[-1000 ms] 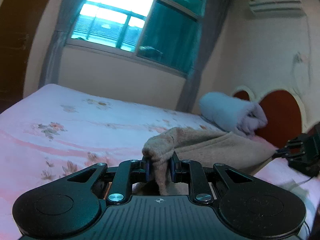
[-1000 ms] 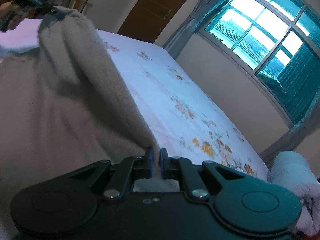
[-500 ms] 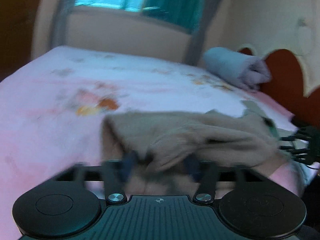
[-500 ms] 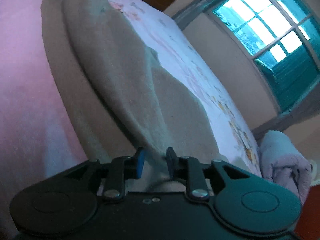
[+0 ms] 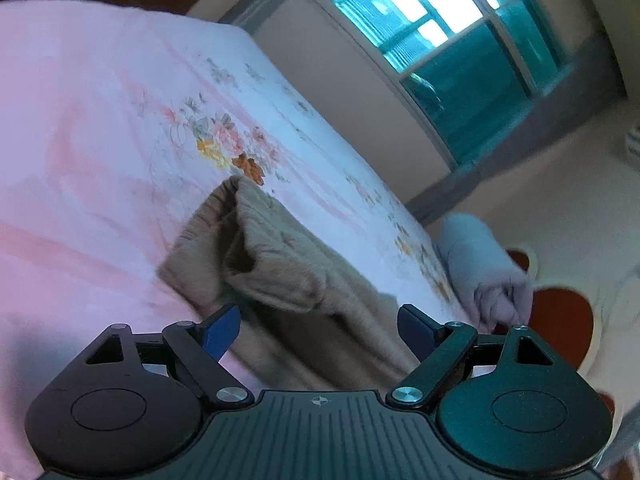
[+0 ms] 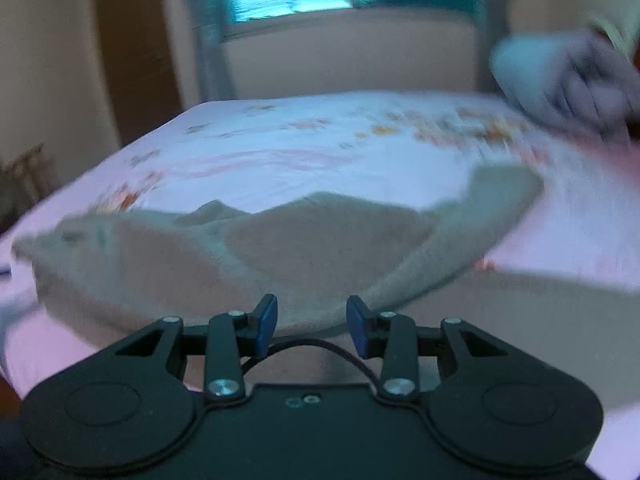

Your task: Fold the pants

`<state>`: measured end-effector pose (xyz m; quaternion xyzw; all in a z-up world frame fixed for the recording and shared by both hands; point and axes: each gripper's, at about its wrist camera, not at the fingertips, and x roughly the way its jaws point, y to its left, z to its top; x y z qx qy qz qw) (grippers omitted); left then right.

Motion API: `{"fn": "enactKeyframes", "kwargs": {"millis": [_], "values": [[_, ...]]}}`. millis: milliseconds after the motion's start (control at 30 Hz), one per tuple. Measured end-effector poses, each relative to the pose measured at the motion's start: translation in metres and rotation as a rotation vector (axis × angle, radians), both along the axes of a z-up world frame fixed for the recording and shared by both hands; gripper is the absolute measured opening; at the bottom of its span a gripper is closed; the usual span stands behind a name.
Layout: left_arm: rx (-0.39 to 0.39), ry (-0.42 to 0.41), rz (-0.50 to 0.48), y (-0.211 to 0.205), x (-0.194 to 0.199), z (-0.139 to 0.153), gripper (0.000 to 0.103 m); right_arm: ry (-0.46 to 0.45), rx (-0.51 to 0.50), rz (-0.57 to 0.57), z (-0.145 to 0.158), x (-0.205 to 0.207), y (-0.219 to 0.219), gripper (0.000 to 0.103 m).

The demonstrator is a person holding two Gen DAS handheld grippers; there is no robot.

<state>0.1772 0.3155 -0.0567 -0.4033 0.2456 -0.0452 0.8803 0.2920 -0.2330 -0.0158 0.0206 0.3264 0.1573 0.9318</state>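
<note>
The left gripper (image 5: pixel 319 330) had its fingers (image 5: pixel 219 330) spread wide, gripping nothing; the beige pants (image 5: pixel 288 280) lay bunched on the bed (image 5: pixel 100 128) just ahead, between and beyond them. The right gripper (image 6: pixel 311 325) likewise stood parted and empty, the pants (image 6: pixel 280 256) lying ahead of its fingers (image 6: pixel 267 322).

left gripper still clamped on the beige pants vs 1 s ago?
No. The left gripper has opened and released the beige fleece pants, which now lie folded on the pink floral bedsheet.
</note>
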Motion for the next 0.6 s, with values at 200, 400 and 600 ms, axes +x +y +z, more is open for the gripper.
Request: {"fn": "enactKeyframes", "kwargs": {"millis": [200,400,600], "values": [[-0.067,0.047,0.063,-0.018,0.025,-0.007,0.085,0.119,0.238,-0.159,-0.021,0.005,-0.034,0.032],[-0.112,0.137,0.11,-0.018,0.041,-0.021,0.05,0.281,0.403,-0.315,-0.053,0.033,-0.048,0.033],[-0.074,0.128,0.019,-0.011,0.084,-0.004,0.024,0.316,0.566,-0.282,-0.065,0.059,-0.06,0.0]]}}
